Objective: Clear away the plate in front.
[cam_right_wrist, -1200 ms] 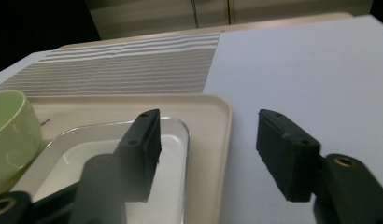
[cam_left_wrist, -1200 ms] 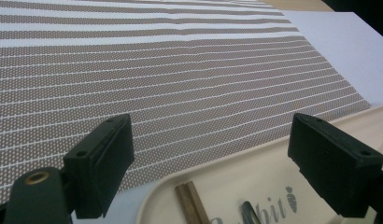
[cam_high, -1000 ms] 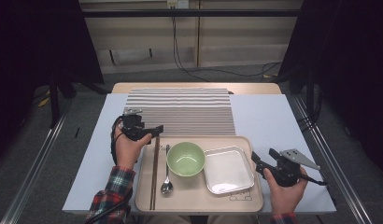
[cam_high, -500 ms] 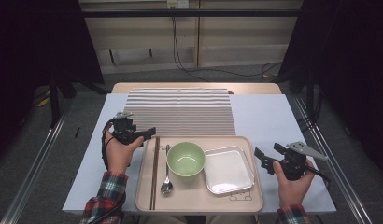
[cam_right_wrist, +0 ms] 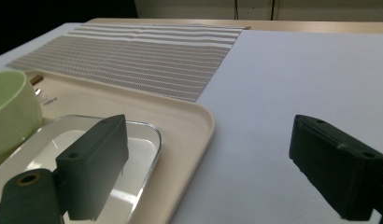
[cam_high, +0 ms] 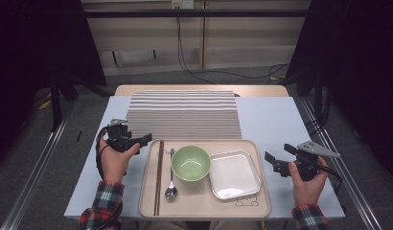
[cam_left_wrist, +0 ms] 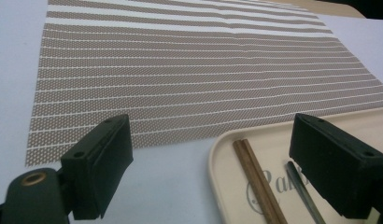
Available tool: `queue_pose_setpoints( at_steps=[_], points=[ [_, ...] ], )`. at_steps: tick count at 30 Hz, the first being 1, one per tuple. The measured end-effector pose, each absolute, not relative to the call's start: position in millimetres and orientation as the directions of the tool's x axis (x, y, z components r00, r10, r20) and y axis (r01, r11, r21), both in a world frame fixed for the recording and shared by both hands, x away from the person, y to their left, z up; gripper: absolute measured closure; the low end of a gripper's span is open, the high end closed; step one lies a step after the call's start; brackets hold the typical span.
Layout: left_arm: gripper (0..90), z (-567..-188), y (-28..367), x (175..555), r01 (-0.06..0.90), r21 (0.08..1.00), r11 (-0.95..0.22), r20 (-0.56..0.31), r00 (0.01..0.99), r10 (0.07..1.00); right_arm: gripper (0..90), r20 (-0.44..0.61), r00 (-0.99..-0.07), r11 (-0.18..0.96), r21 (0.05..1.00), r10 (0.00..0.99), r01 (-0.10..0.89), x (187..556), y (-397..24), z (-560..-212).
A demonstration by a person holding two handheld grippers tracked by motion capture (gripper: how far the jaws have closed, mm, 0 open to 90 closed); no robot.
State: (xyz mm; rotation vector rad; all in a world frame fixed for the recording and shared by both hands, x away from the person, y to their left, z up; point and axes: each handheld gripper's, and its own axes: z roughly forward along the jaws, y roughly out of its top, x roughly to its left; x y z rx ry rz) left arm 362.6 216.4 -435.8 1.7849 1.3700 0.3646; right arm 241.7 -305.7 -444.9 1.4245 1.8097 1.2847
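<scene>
A beige tray (cam_high: 204, 211) lies at the table's near edge. On it, from left to right, are brown chopsticks (cam_high: 158, 177), a metal spoon (cam_high: 171, 182), a green bowl (cam_high: 190, 163) and a square metal dish (cam_high: 234, 175). My left gripper (cam_high: 145, 140) is open just left of the tray's far left corner, with the chopsticks (cam_left_wrist: 257, 179) and spoon handle (cam_left_wrist: 301, 191) ahead of its jaws. My right gripper (cam_high: 273, 163) hovers right of the tray, pointing at the dish (cam_right_wrist: 143, 144). Its jaws have just been opening, and nothing is between them.
A brown and white striped placemat (cam_high: 185, 115) lies flat behind the tray on the pale blue tabletop (cam_high: 271, 120). Bare tabletop runs along both sides of the tray. Metal rails (cam_high: 36, 172) flank the table, and cables trail on the floor behind.
The left hand has drawn left and slightly nearer, away from the mat. The right hand has shifted right, away from the tray, and its jaws stand wider.
</scene>
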Motion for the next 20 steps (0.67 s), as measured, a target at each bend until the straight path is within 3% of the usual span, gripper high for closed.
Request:
queue_pose_setpoints(
  at_steps=[12,20],
  points=[
    [12.5,-439,229,354,0.663,0.747,-0.043,-0.251,0.342,0.906,10.6,0.098,-0.421,0.113,0.887,0.902,0.448,246,-323,-451],
    [11.8,-441,234,350,0.671,0.739,-0.06,-0.242,0.348,0.906,9.8,0.097,-0.432,0.13,0.875,0.897,0.467,248,-329,-457]
  ],
)
